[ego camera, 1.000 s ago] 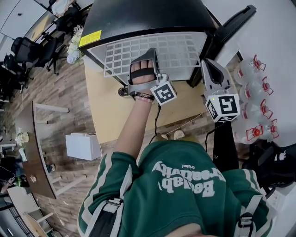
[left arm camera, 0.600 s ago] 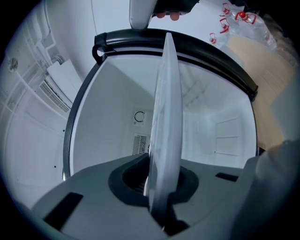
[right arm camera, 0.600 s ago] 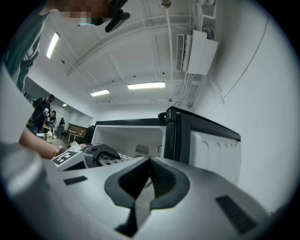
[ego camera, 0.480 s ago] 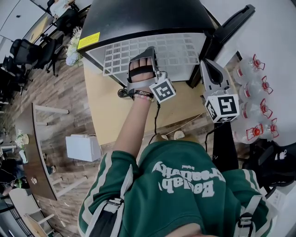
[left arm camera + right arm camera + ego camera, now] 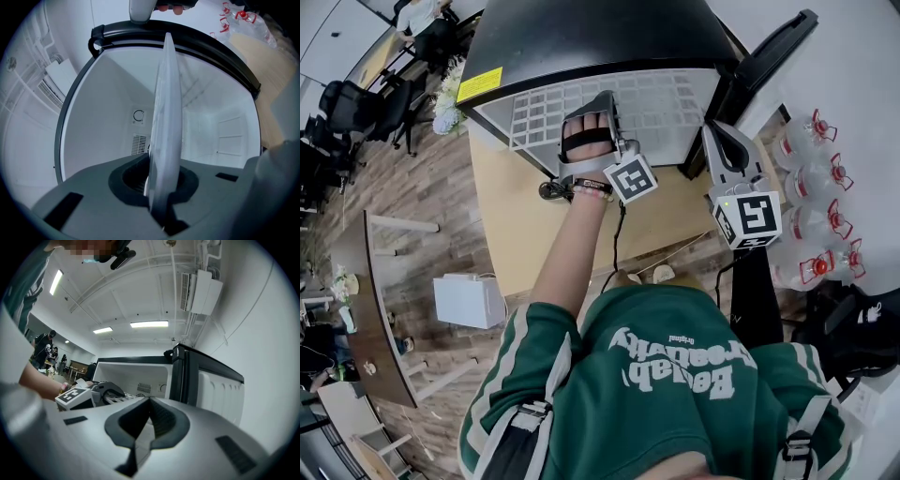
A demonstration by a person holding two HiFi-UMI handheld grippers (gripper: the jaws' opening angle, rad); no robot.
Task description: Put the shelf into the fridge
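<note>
Jaws of left gripper (image 5: 158,201) clamp shelf (image 5: 165,117) (edge-on).

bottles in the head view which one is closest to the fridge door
The bottle at the top end of the row, just below the open fridge door. The others stand further down the row, toward the person.

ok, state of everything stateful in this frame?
Fridge door: open.
Shelf: flat, partly inside the fridge, near edge sticking out.
Left gripper: shut on the shelf's near edge.
Right gripper: shut, nothing between its jaws, beside the door.
Water jugs: red caps on.
</note>
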